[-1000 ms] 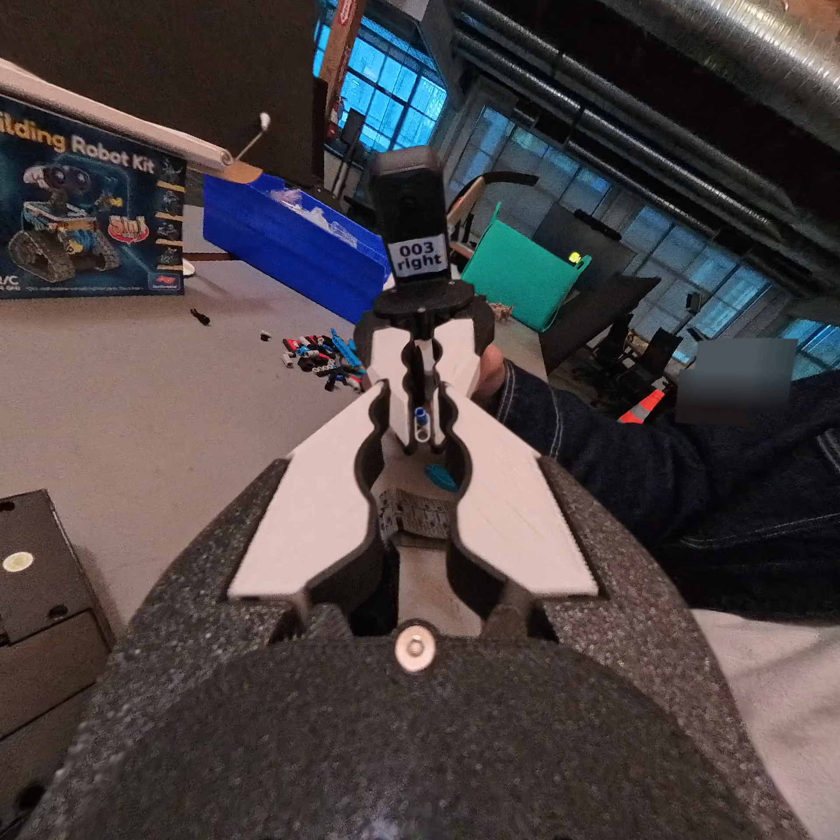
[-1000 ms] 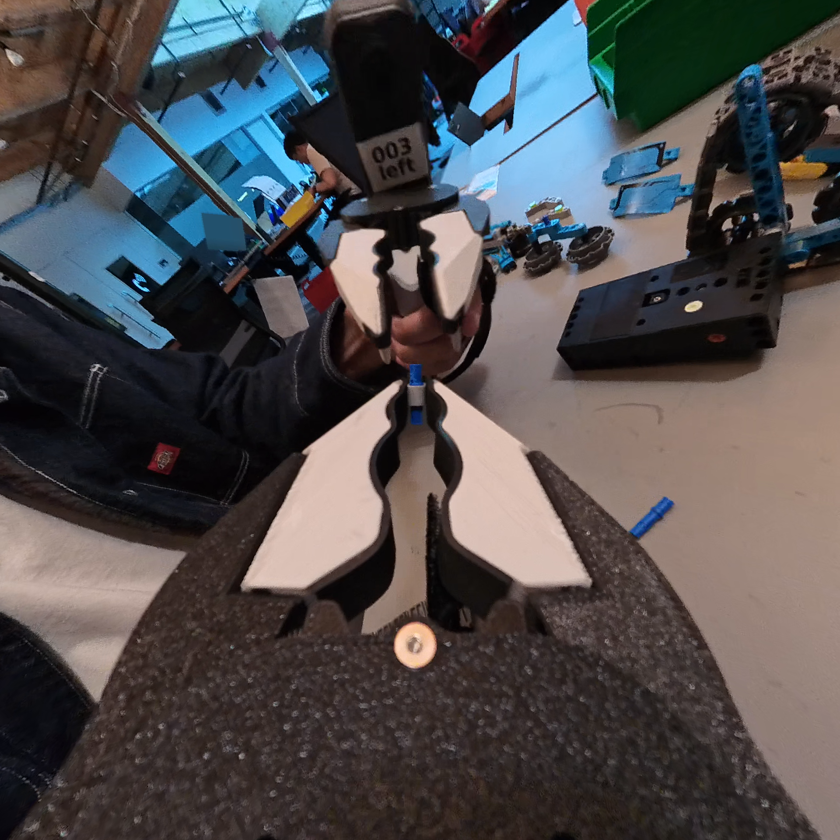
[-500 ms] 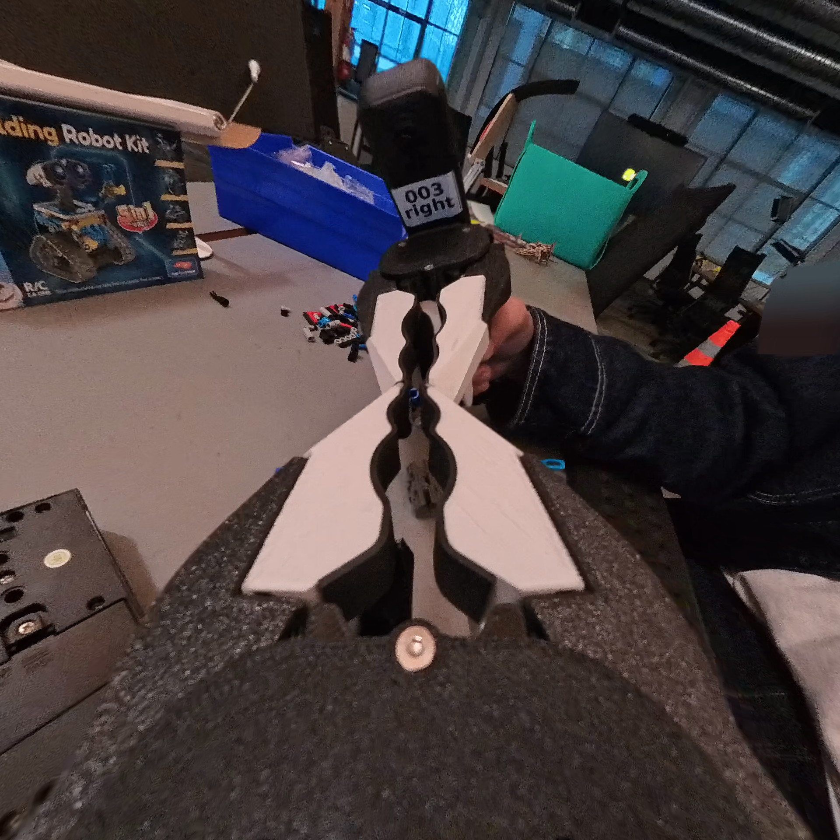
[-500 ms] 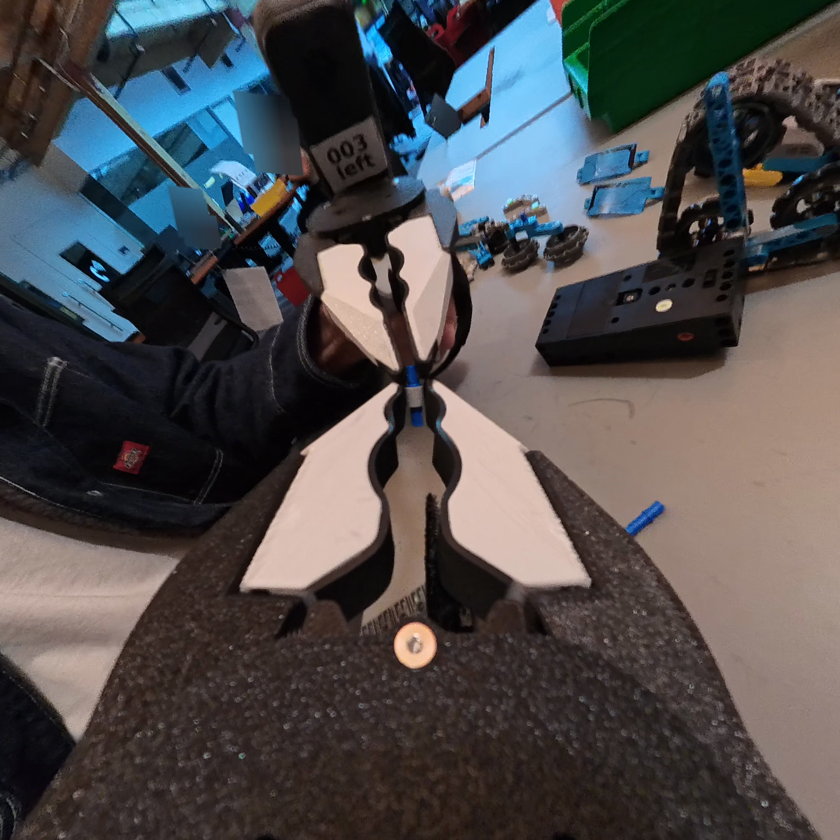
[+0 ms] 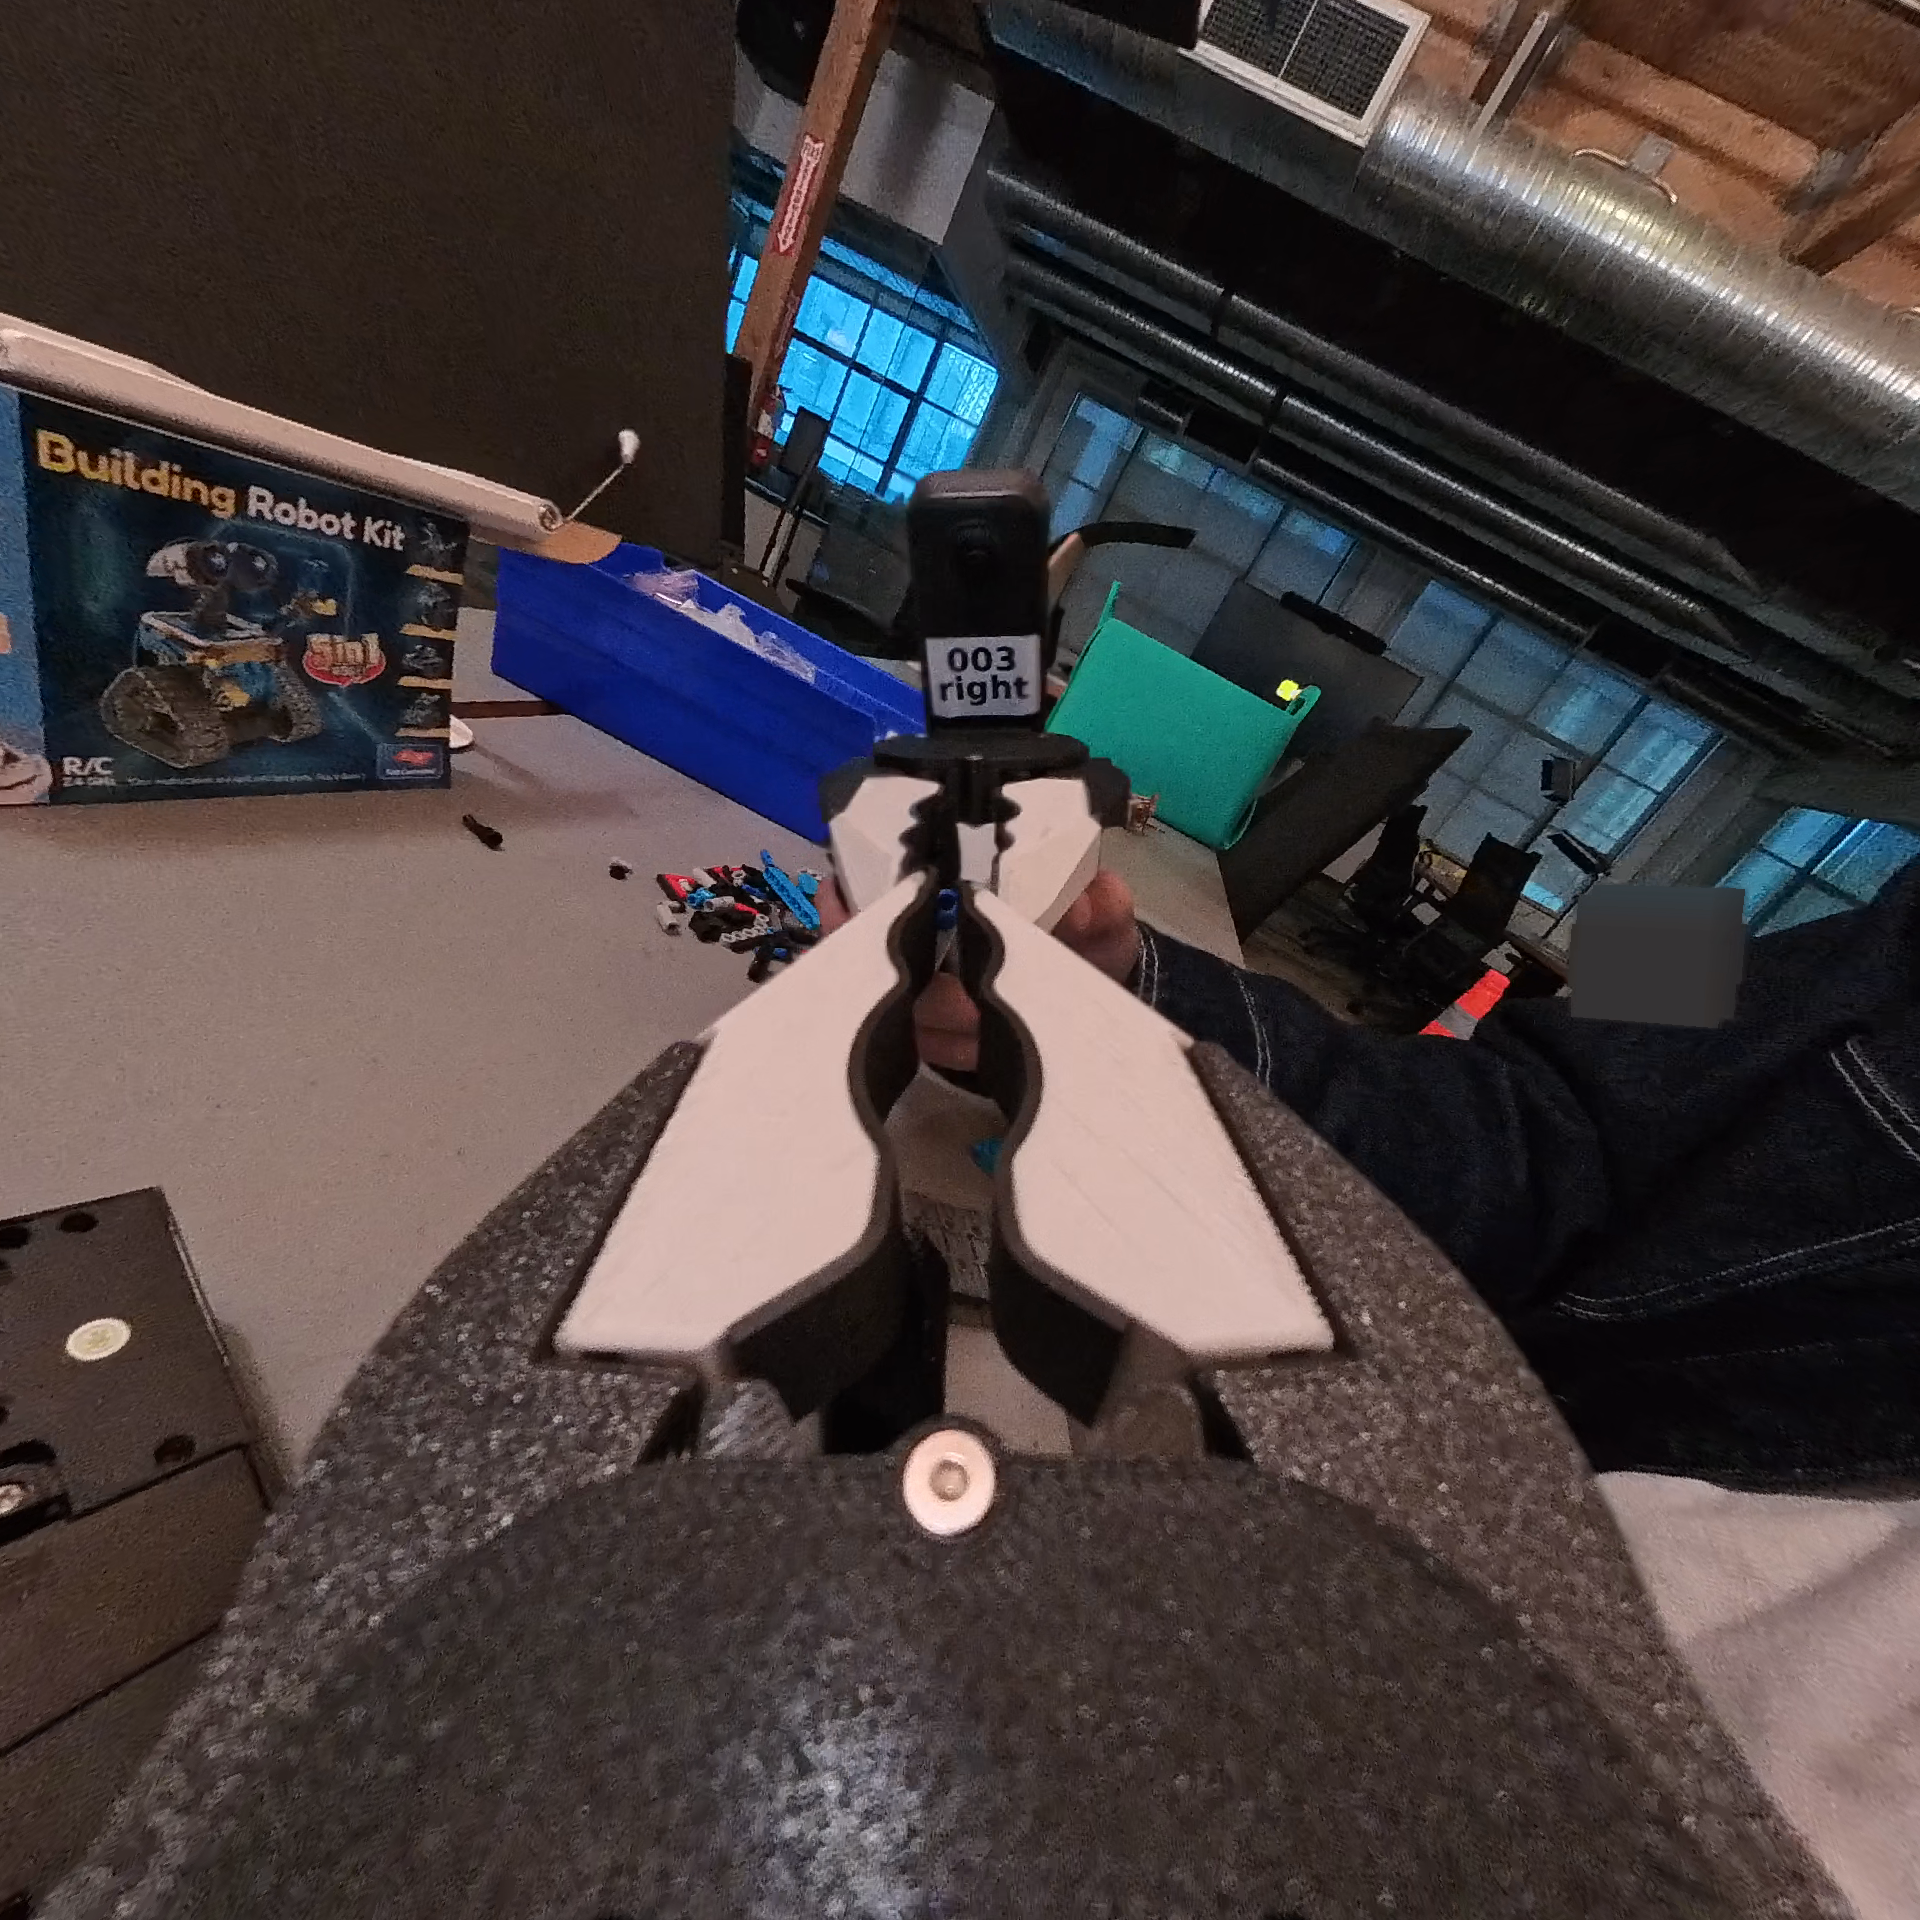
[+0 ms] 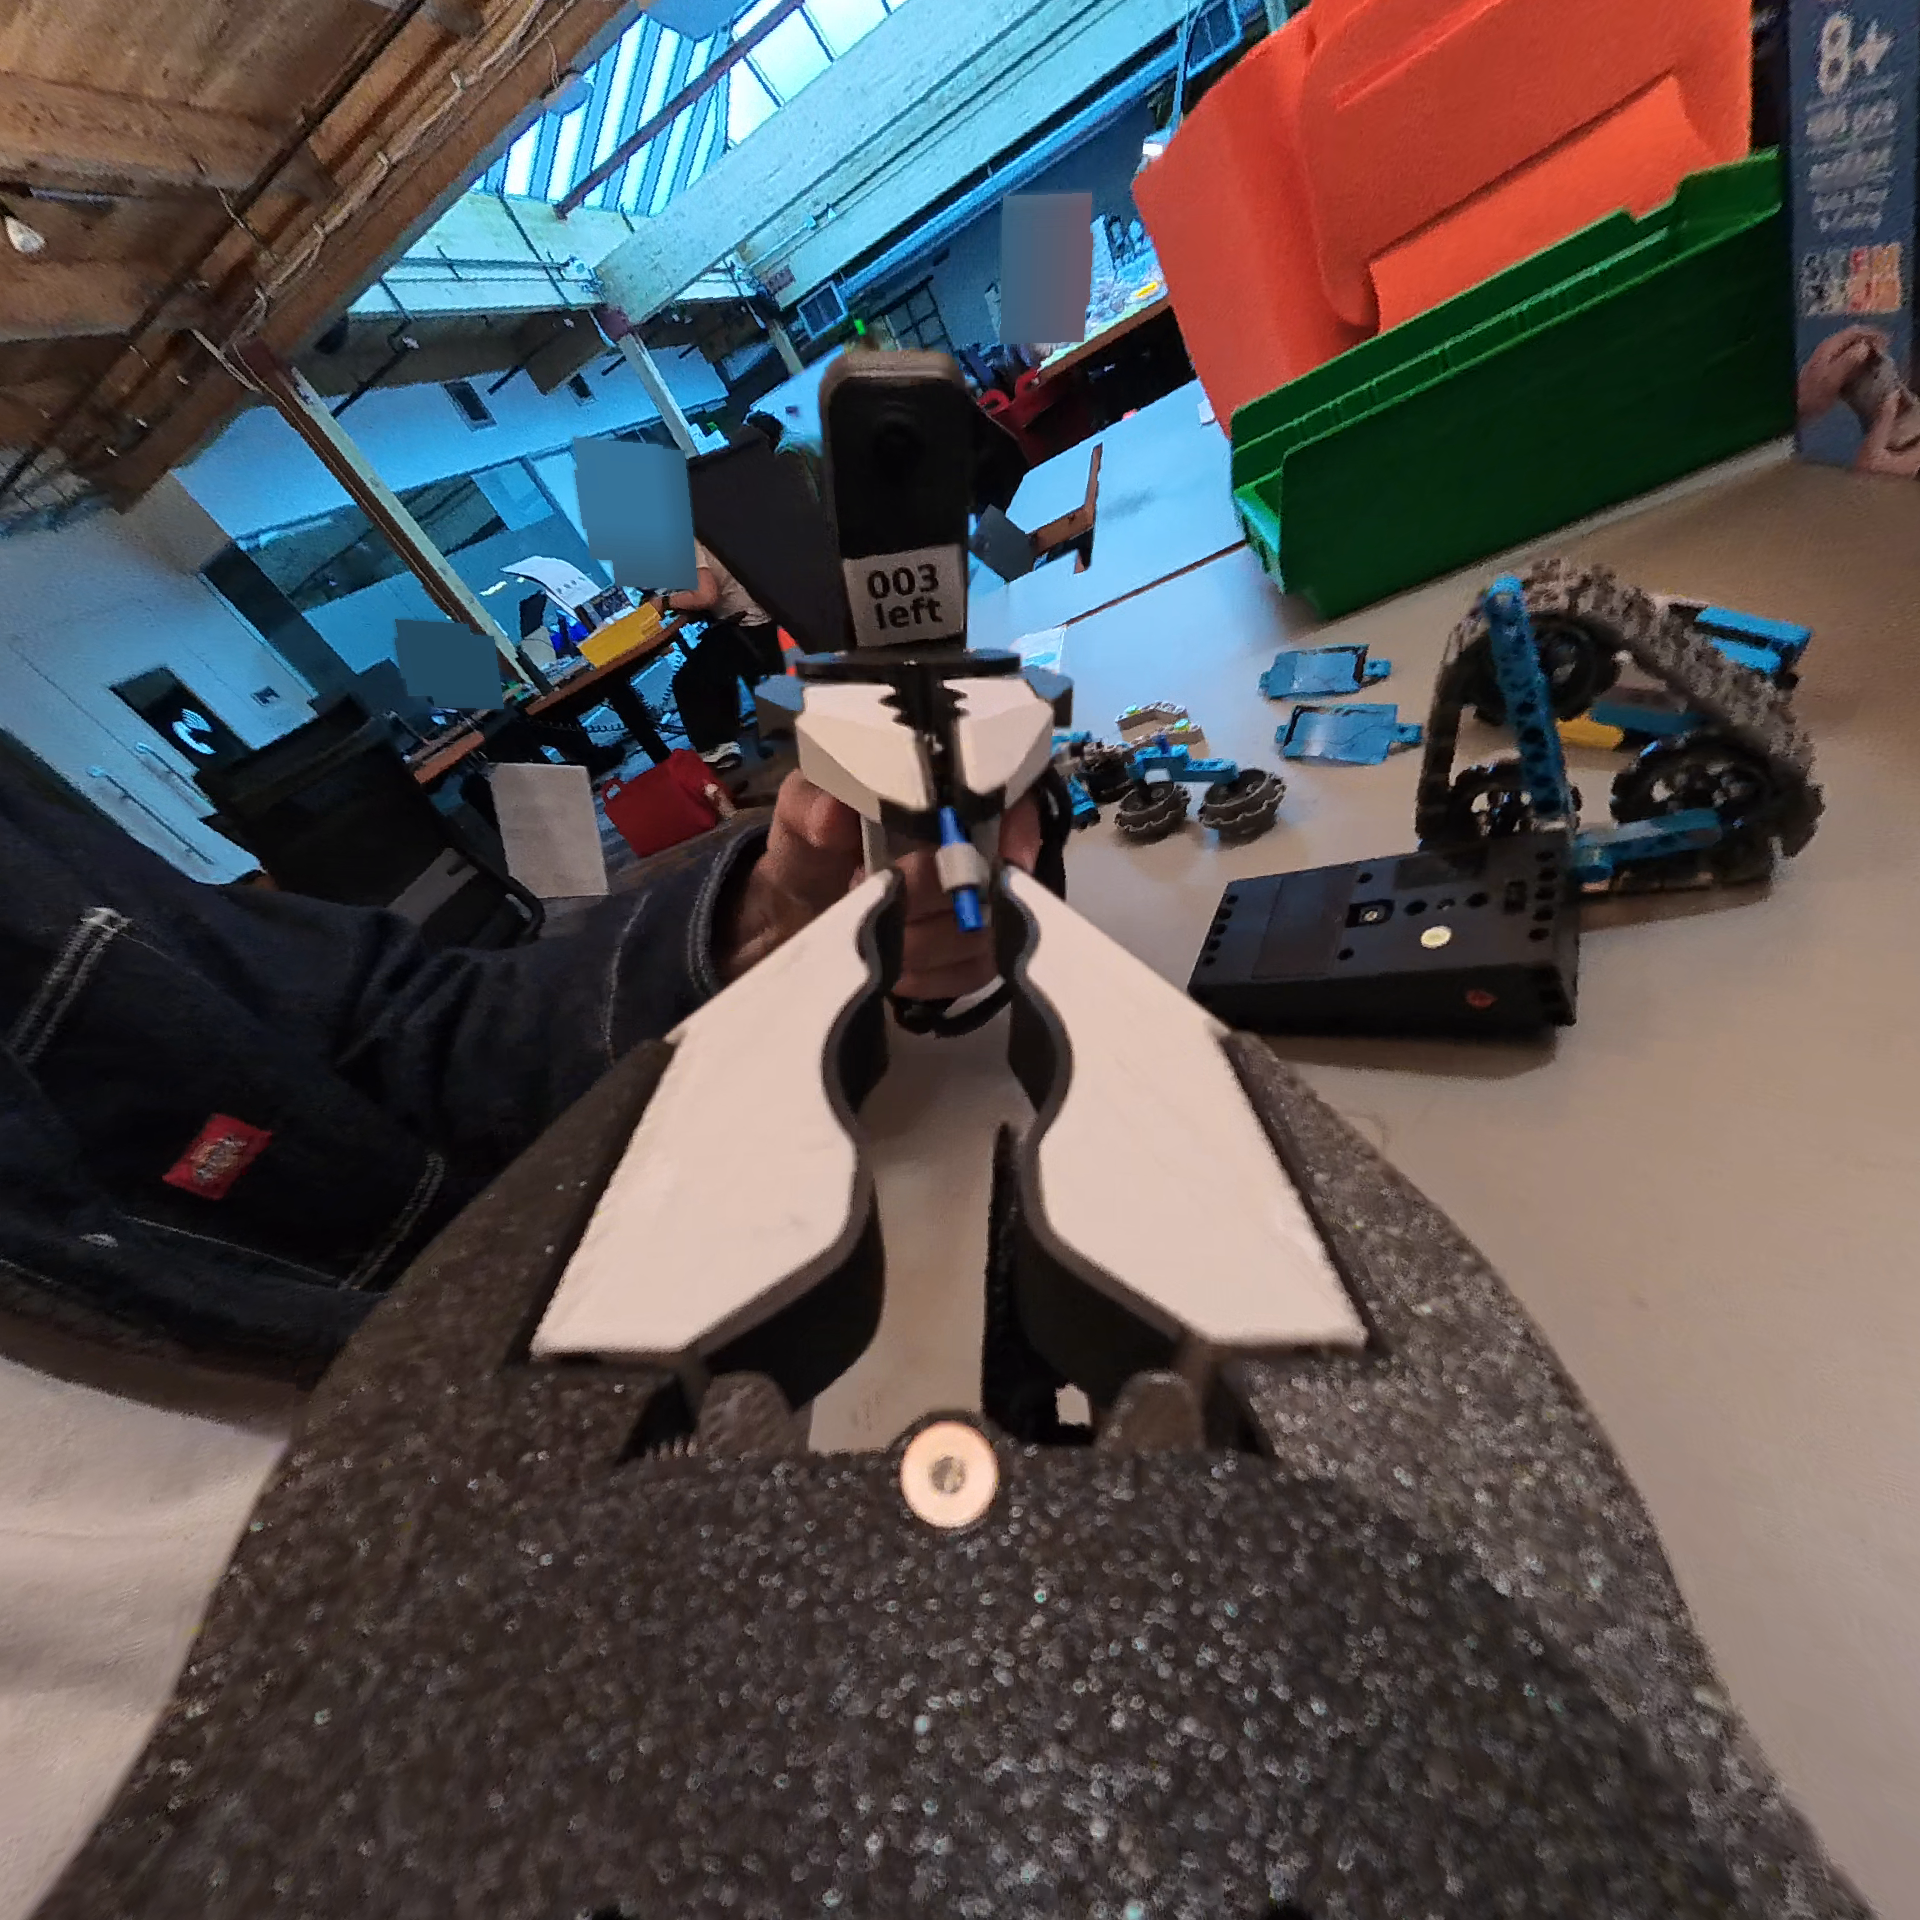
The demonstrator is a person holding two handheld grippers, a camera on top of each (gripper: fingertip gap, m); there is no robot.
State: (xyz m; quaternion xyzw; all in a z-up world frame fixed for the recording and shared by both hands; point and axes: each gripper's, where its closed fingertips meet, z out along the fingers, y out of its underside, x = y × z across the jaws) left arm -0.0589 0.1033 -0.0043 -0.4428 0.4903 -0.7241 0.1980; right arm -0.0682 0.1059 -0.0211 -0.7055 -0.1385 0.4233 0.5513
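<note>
Right now your left gripper (image 5: 945,902) is clamped on the blue pin (image 6: 960,871), which carries a grey sleeve and sticks out toward your right gripper (image 6: 940,902). That one faces it tip to tip, fingers (image 6: 1049,956) parted, holding nothing. Beyond, a black block (image 6: 1392,961) lies on the table (image 6: 1662,1195).

Dim indoor light, fisheye views

Cool blue daylight enters through far windows (image 5: 873,384) and a skylight (image 6: 665,94); the tabletop (image 5: 260,997) is evenly lit with soft shadows. Straight lines bow toward the picture edges. Foreground foam is slightly soft; the background is mildly blurred.
</note>
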